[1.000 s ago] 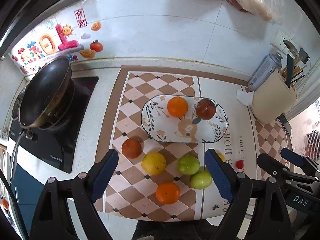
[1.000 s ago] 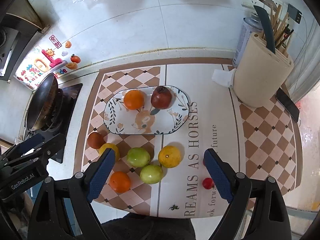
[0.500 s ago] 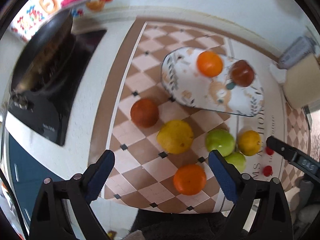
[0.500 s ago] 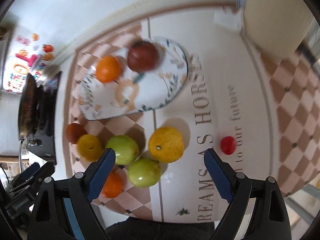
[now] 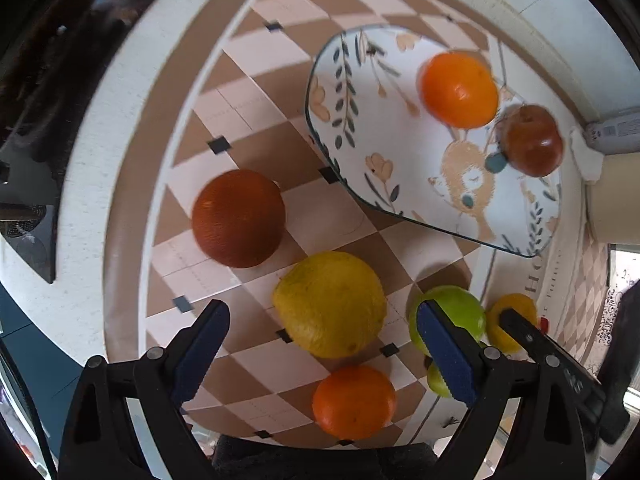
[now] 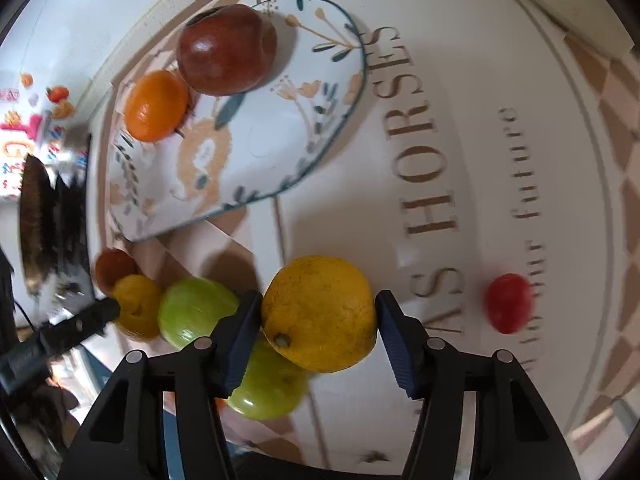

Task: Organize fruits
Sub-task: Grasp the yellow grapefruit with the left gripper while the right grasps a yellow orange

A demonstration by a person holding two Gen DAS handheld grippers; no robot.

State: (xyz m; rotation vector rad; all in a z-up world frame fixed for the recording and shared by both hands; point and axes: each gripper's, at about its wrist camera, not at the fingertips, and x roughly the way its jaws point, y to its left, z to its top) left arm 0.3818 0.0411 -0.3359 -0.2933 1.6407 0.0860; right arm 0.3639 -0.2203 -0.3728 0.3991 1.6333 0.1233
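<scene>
Our right gripper (image 6: 318,316) brackets a yellow orange (image 6: 320,314) on the worktop (image 6: 460,128), jaws apart and almost touching it. Our left gripper (image 5: 322,340) hangs wide apart around a lemon (image 5: 330,304).

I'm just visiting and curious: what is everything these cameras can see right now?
Oval floral ceramic plate: one, white, back of mat.
Orange round fruits: two; one on plate, one nearest on mat.
Dark red glossy fruit: one, on plate.
Brown-red round fruit: one, mat's left.
Yellow citrus fruits: two, one in front of each gripper.
Green round fruits: two, mid-mat.
Small red tomato: one, right.
Checkered mat: one, tan-cream.
Left gripper: black-blue, open.
Right gripper: closely flanking citrus.
</scene>
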